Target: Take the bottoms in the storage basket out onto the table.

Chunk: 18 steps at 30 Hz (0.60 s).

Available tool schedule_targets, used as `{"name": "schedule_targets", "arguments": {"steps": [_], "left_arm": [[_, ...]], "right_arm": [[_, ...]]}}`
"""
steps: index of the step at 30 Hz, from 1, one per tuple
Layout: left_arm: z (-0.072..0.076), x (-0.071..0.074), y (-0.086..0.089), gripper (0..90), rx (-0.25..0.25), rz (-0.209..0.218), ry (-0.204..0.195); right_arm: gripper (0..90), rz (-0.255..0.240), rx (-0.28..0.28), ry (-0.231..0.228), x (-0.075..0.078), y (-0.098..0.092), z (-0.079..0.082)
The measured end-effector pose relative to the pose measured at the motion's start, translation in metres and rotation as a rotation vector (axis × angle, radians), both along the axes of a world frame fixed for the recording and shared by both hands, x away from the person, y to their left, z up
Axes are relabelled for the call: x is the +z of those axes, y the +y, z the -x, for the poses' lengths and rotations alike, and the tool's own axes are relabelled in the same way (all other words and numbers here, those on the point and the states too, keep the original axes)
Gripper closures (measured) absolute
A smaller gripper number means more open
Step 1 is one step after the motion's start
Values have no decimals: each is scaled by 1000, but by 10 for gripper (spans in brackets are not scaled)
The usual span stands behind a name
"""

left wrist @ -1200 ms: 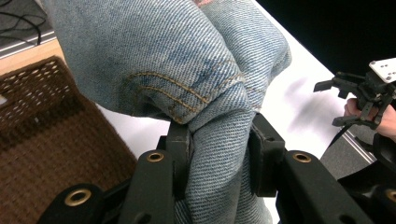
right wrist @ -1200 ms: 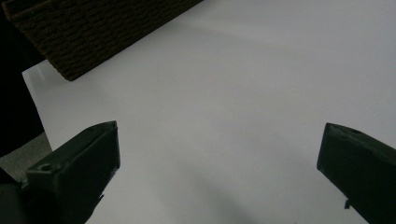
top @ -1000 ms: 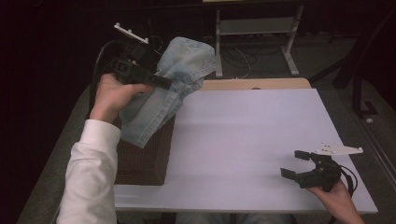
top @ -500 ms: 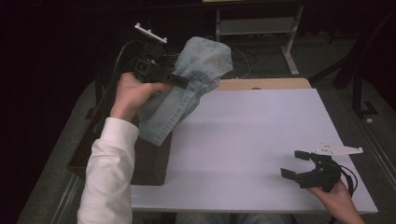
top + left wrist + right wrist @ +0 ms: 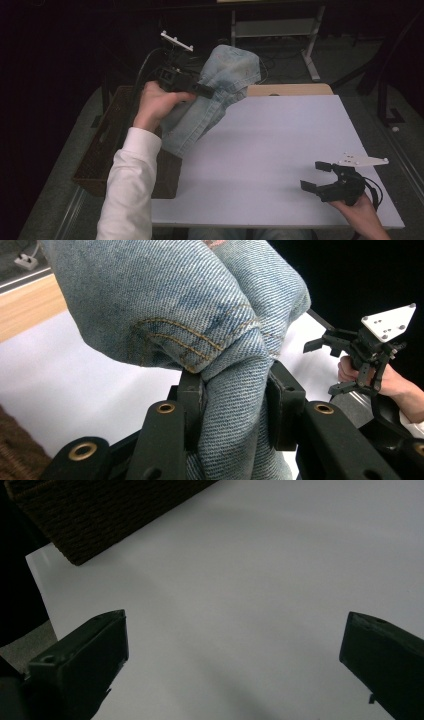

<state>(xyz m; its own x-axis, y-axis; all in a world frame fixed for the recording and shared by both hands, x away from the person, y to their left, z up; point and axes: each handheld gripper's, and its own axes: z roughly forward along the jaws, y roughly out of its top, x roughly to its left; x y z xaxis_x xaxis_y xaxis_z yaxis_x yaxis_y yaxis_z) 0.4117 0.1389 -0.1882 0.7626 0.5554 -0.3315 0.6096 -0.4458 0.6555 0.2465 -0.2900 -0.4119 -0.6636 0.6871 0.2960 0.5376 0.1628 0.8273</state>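
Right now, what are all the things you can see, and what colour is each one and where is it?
Faded blue denim jeans: one, light blue, bunched and lifted above the table's far left corner, clamped in the left gripper.
Dark brown woven basket: one, brown, at the table's left edge.
White flat table top: one, white, centre.
Pale wooden board: one, tan, behind the table's far edge.
Grey metal frame: one, grey, on the floor beyond.
Left gripper: one, black, shut on the jeans.
Right gripper: one, black, open, at the table's near right corner.
White sleeve: one, left forearm.
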Motion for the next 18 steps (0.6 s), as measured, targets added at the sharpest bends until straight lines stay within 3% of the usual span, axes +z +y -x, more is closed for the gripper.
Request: {"name": "schedule_targets", "arguments": {"steps": [18], "left_arm": [[-2,-29,-36,653,-60,-6,11]], "right_arm": [[0,-4,2,-3,0,0,1]]}}
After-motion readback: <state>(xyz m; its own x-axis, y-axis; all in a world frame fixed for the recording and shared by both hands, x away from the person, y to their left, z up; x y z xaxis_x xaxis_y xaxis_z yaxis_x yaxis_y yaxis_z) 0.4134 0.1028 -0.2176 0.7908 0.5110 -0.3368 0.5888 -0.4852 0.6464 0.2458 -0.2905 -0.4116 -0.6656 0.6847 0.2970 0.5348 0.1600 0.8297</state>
